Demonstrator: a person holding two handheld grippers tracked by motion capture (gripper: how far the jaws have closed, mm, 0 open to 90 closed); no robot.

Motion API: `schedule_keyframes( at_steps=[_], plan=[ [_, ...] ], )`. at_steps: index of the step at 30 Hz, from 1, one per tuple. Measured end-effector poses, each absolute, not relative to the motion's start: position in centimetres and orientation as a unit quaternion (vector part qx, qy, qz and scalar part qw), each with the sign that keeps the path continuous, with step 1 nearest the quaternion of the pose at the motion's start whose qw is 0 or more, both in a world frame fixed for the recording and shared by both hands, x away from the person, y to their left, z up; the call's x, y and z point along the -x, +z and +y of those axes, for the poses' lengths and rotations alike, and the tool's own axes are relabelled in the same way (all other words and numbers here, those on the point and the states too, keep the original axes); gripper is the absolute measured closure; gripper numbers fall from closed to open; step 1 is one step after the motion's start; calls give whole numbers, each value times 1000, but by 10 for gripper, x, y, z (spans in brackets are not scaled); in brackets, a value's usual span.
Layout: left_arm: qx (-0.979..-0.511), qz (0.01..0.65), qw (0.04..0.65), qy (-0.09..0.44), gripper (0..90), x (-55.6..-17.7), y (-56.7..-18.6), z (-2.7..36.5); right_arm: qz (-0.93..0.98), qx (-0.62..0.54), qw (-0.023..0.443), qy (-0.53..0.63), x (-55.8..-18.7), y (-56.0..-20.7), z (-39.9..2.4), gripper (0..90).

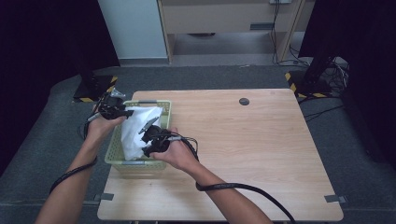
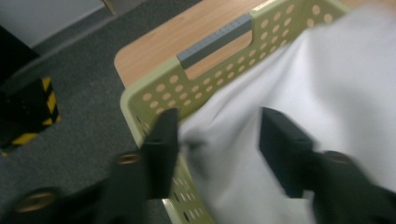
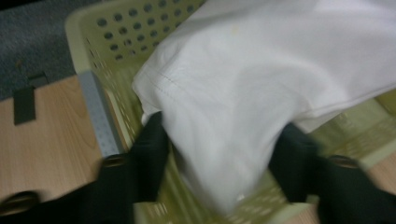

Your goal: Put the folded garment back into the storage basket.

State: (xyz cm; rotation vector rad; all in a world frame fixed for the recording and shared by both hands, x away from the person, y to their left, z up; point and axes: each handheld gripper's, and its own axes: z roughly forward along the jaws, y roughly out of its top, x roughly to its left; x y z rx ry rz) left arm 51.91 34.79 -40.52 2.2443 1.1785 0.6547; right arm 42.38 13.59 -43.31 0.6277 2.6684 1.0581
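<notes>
A white folded cloth point(image 1: 137, 128) lies in the pale green perforated plastic basket point(image 1: 164, 108) at the left edge of the light wooden worktop point(image 1: 261, 149), its long axis running from upper right to lower left of the high view. The left hand-held gripper point(image 1: 122, 112) stands at its upper end, the right hand-held gripper point(image 1: 145, 140) at its lower end. Both straddle the cloth with jaws apart, not pressing, so each end lies directly between its jaws, equally near.

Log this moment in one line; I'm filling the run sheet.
white cloth: in green perforated basket | left tongs: open, astride cloth | right tongs: open, astride cloth
</notes>
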Motion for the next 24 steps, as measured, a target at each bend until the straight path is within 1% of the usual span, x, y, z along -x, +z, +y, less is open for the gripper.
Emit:
schedule_keyframes(
  at_steps=[1,2,3,5,8,11,14,16,20,24],
  plan=[
    [-827,439,258,239,362,-518,-405,347,902,-212,108,360,-424,-433,132,260],
    [-826,440,259,238,311,-517,-403,346,898,-216,113,365,-423,-431,126,167],
    [-826,441,262,232,279,-515,-400,345,896,-221,113,368,-423,-428,121,129],
    [-829,439,265,225,244,-512,-395,340,888,-225,118,383,-422,-419,107,104],
    [-833,433,269,214,190,-508,-388,329,879,-242,117,394,-423,-405,85,43],
    [-839,425,271,206,138,-505,-384,315,873,-266,135,384,-426,-395,62,53],
    [-847,413,275,193,89,-503,-381,296,870,-293,126,376,-430,-389,40,50],
    [-850,405,270,199,62,-502,-379,284,867,-307,122,373,-432,-386,26,50],
    [-853,401,274,193,41,-504,-376,264,866,-327,130,355,-432,-387,5,61],
    [-860,388,278,183,38,-501,-375,247,863,-338,117,356,-431,-392,-15,71]
  ],
)
